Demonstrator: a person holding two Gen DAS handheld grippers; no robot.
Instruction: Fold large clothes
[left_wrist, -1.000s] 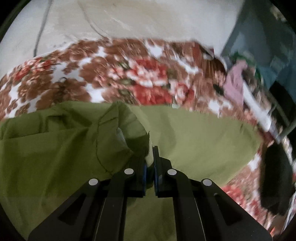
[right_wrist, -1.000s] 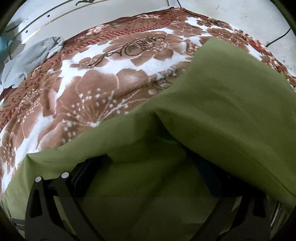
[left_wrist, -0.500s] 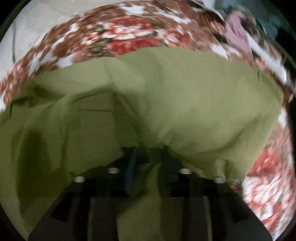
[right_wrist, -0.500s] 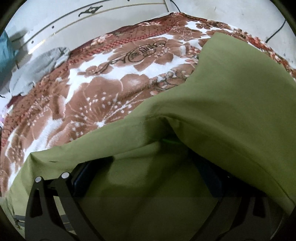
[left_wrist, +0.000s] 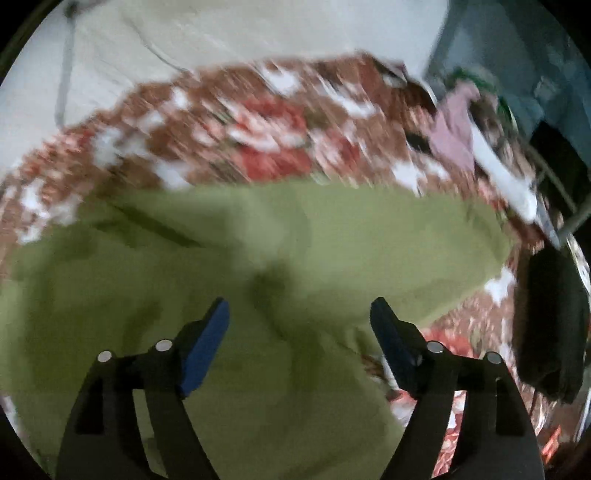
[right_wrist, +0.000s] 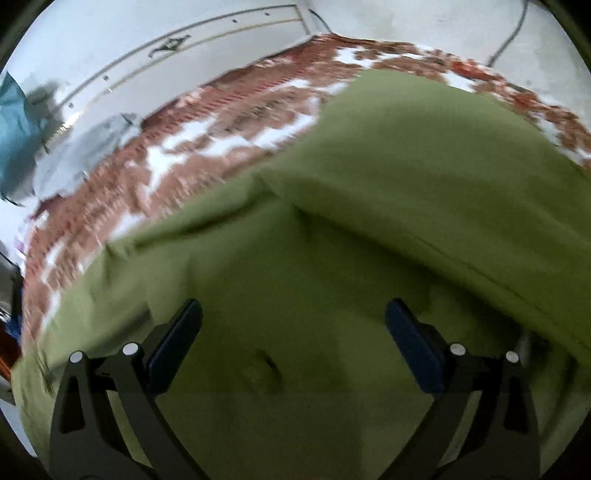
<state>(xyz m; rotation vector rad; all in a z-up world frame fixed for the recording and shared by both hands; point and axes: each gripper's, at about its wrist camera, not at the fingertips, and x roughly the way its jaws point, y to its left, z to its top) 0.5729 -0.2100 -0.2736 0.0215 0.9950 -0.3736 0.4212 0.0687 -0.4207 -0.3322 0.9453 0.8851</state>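
Cloth first: I count one olive-green garment (left_wrist: 332, 240), large, spread over a floral blanket (left_wrist: 266, 147) in red, brown and white. From my right wrist camera the same garment (right_wrist: 406, 177) shows one layer folded over another, the upper flap's edge running diagonally across the frame, with the blanket (right_wrist: 207, 147) beyond it.

Two grippers, both mine to watch. My left gripper (left_wrist: 299, 317) has its fingers spread wide, nothing between the blue pads (left_wrist: 207, 343), with green fabric below them. My right gripper (right_wrist: 293, 317) is likewise spread wide over the lower layer, pads (right_wrist: 413, 343) clear of the cloth as far as I can tell.

Other clothing: one pink piece (left_wrist: 454, 129) at the blanket's far right edge, one dark item (left_wrist: 550, 325) on the right, both in the left view; one grey garment (right_wrist: 88, 147) and one teal cloth (right_wrist: 14, 125) at the left of the right view.

Past the blanket I see a pale wall (left_wrist: 258, 29) with a cable running across it. The left view is heavily blurred.
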